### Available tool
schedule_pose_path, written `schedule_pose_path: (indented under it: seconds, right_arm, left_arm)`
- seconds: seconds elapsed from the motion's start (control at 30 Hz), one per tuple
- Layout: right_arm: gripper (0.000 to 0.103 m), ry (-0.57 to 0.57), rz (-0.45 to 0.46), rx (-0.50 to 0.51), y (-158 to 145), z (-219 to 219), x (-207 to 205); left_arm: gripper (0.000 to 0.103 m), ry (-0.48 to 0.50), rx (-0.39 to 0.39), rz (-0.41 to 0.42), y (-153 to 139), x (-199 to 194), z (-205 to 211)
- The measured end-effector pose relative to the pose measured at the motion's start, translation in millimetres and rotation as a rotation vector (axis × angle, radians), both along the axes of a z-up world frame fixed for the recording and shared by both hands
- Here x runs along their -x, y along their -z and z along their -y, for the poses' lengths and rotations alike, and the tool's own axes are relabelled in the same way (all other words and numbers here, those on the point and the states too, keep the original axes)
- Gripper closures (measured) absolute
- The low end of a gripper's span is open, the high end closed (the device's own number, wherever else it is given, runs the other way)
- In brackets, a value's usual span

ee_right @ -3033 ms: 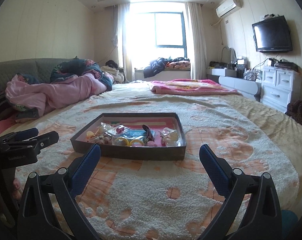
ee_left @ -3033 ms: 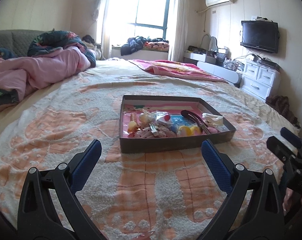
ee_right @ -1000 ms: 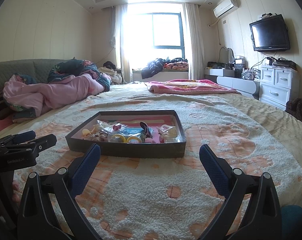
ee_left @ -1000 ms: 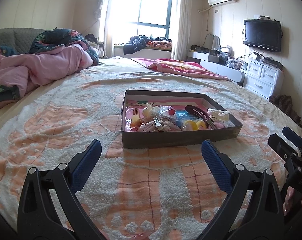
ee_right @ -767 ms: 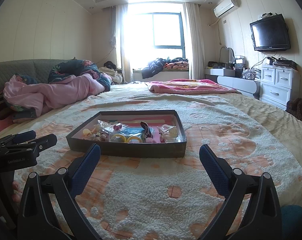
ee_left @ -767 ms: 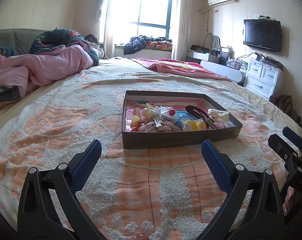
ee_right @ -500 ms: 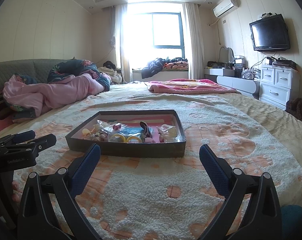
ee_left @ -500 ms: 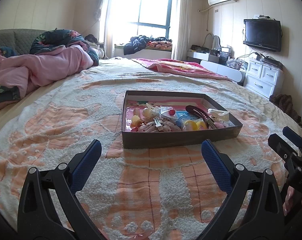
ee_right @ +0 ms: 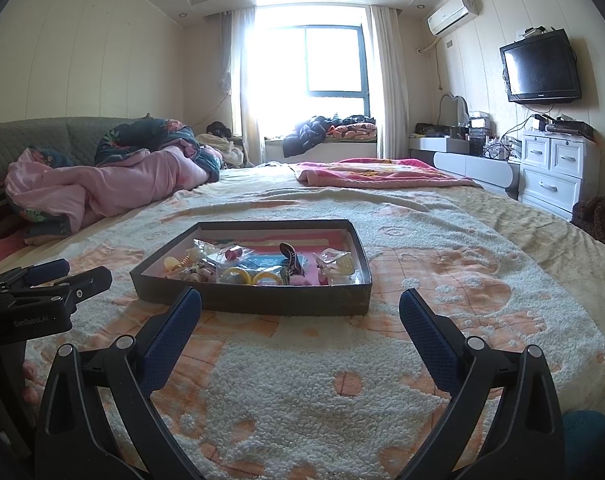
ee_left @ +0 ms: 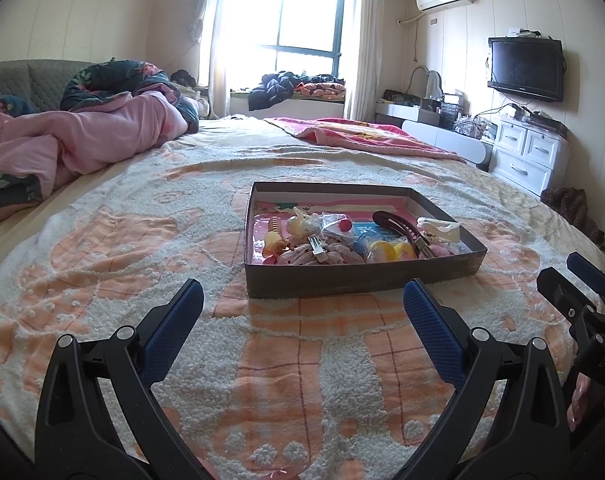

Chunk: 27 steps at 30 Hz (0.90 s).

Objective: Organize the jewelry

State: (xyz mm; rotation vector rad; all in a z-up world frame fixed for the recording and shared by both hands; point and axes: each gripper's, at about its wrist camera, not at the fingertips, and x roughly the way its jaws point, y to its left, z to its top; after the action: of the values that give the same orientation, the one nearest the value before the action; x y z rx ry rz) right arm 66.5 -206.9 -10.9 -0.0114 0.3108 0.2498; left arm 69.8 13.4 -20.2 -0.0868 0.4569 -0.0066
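A shallow dark box (ee_left: 358,278) with a pink inside sits on the bed and shows in the right wrist view too (ee_right: 262,304). It holds a jumble of hair clips and jewelry: a dark red clip (ee_left: 396,224), yellow rings (ee_left: 386,251), a white claw clip (ee_left: 440,229), small plastic bags. My left gripper (ee_left: 302,332) is open and empty, short of the box's near wall. My right gripper (ee_right: 300,330) is open and empty, also just short of the box.
The bed is covered by a white and orange fluffy blanket (ee_left: 286,380). A pink quilt (ee_left: 82,140) is heaped at the left. A white dresser (ee_right: 558,176) and a wall TV (ee_right: 540,68) stand at the right.
Over three seconds both grippers dropped slightly lower and nearer the box. In the last second almost nothing moved. Both stay open.
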Motion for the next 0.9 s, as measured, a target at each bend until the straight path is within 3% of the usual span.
schedule_pose_path:
  seconds: [0.63, 0.9]
  right_arm:
    - [0.006, 0.002, -0.01, 0.01, 2.0, -0.6, -1.0]
    - [0.006, 0.033, -0.021, -0.008, 3.5, 6.9, -7.0]
  left_arm:
    - [0.011, -0.027, -0.044, -0.011, -0.3, -3.2, 1.0]
    - [0.011, -0.043, 0.013, -0.053, 3.0, -12.1, -11.4]
